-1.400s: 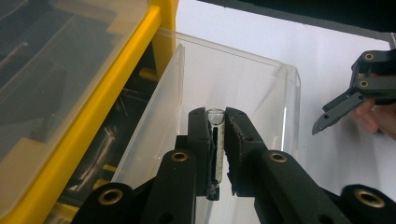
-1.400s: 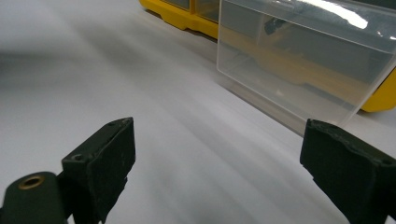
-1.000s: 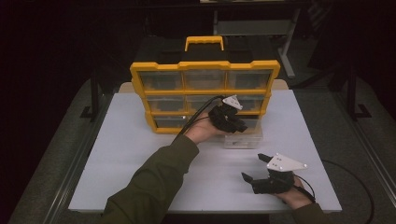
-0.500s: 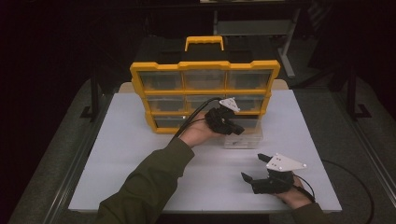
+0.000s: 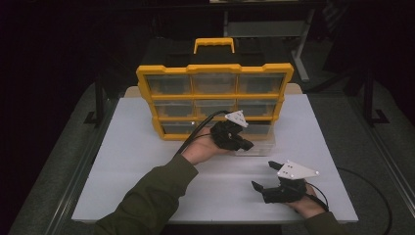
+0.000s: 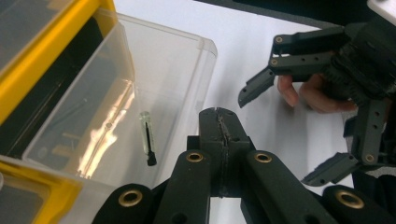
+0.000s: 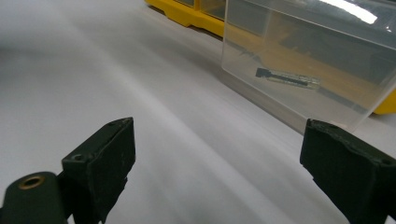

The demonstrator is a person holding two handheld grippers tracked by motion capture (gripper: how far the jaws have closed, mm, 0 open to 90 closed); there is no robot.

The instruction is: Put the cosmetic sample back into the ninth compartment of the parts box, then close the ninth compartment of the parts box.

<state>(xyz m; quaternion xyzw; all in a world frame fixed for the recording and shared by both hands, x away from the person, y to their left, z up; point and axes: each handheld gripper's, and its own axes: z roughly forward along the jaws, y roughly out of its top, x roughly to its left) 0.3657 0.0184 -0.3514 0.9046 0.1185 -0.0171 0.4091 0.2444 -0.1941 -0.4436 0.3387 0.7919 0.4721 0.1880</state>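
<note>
A yellow organiser with clear drawers stands upright at the table's back. One clear drawer is pulled out at its lower right, and a small clear tube with a black end lies inside. My left gripper hovers at the drawer's front, its jaws shut tight with nothing between them. My right gripper rests near the front right of the table, open and empty. It faces the drawer and the tube. The right gripper also appears in the left gripper view.
The white table has bare room at the left and along the front. A black case with a yellow handle sits behind the organiser. Cables trail from both grippers.
My left gripper has drawn back a little from the organiser toward the near side. The right gripper has not moved.
</note>
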